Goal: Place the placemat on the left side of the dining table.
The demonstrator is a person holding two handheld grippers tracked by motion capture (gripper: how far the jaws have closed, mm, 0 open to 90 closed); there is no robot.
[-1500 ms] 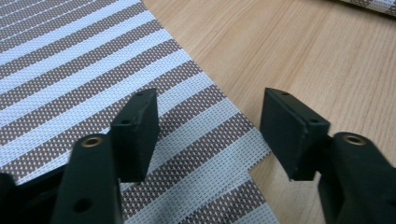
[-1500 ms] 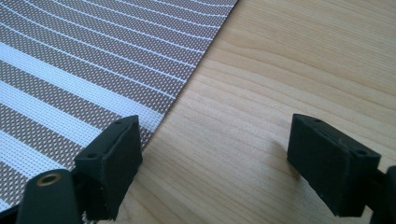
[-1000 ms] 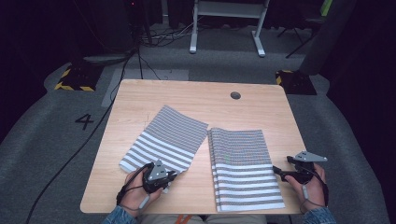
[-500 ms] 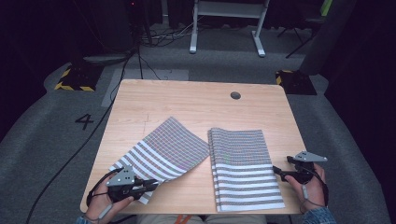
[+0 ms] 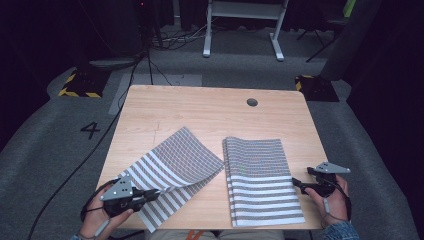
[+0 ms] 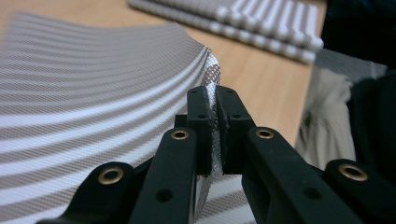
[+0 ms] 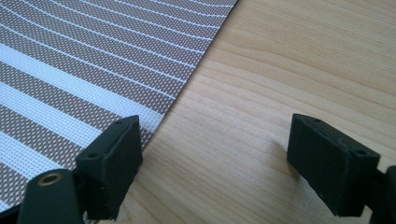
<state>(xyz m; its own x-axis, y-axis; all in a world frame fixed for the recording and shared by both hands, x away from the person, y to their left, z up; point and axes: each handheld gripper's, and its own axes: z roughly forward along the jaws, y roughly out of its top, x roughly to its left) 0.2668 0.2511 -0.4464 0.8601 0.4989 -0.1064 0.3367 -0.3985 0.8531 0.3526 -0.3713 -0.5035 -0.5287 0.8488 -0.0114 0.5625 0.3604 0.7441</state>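
On wooden table (image 5: 200,110) — two striped mats. Right mat (image 5: 260,175) flat, unmoved. Left mat (image 5: 175,170) dragged toward near-left corner since a second ago, edge now overhanging — repositioning underway. Left gripper (image 5: 152,192) clamped on its edge; right gripper (image 5: 296,182) wide apart beside right mat, idle.

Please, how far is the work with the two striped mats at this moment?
Done, it seems: the right mat lies flat and square near the table's front edge. In hand: the left gripper is shut on the edge of the left mat, which lies askew with a corner past the table's front edge. The right gripper is open beside the right mat. Left, probably: straightening the left mat.
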